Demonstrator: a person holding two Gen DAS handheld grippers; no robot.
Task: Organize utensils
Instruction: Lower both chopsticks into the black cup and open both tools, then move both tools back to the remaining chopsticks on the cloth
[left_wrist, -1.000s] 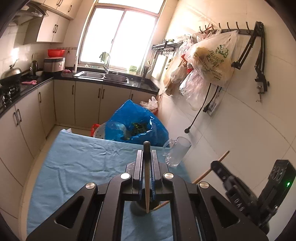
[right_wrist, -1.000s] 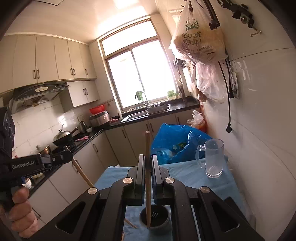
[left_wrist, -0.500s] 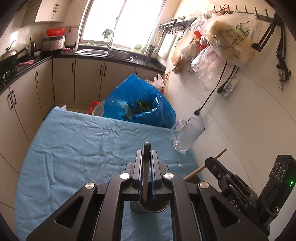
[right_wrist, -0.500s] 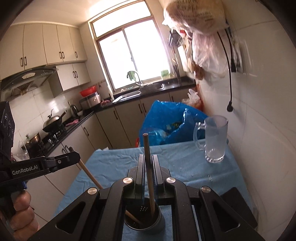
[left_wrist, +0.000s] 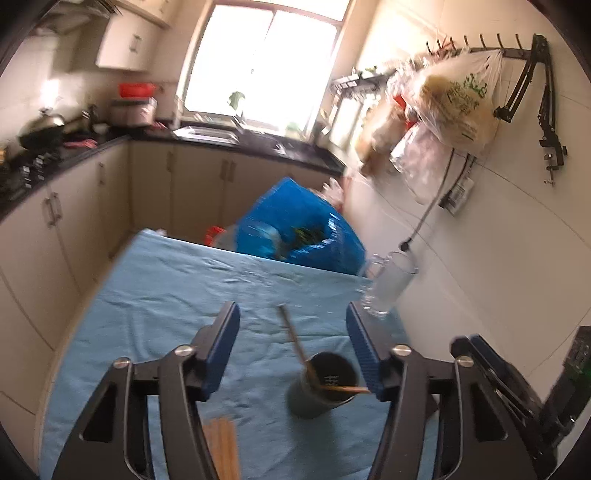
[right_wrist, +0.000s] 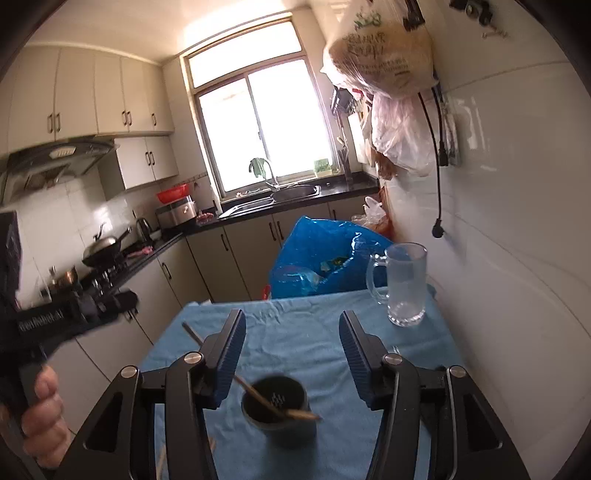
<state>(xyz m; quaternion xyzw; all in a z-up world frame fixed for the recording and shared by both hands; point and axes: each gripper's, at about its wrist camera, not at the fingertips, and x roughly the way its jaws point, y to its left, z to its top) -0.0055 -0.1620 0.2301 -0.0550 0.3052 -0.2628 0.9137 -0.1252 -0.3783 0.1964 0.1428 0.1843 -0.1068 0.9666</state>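
A dark round utensil holder (left_wrist: 321, 386) (right_wrist: 275, 404) stands on the blue cloth. Two wooden chopsticks (left_wrist: 295, 341) (right_wrist: 221, 363) lean in it, one tilted left, one lying across its rim. My left gripper (left_wrist: 293, 345) is open and empty above the holder. My right gripper (right_wrist: 291, 349) is open and empty, also just above the holder. A bundle of loose chopsticks (left_wrist: 221, 448) lies on the cloth under the left gripper. The left gripper's body also shows at the left edge of the right wrist view (right_wrist: 74, 314).
A clear glass mug (left_wrist: 388, 286) (right_wrist: 404, 284) stands at the table's far right by the tiled wall. A blue plastic bag (left_wrist: 299, 230) (right_wrist: 325, 254) sits behind the table's far edge. Kitchen cabinets run along the left.
Both grippers have opened and let go of their chopsticks, which now rest in the holder. Both grippers have lifted and pulled back a little.
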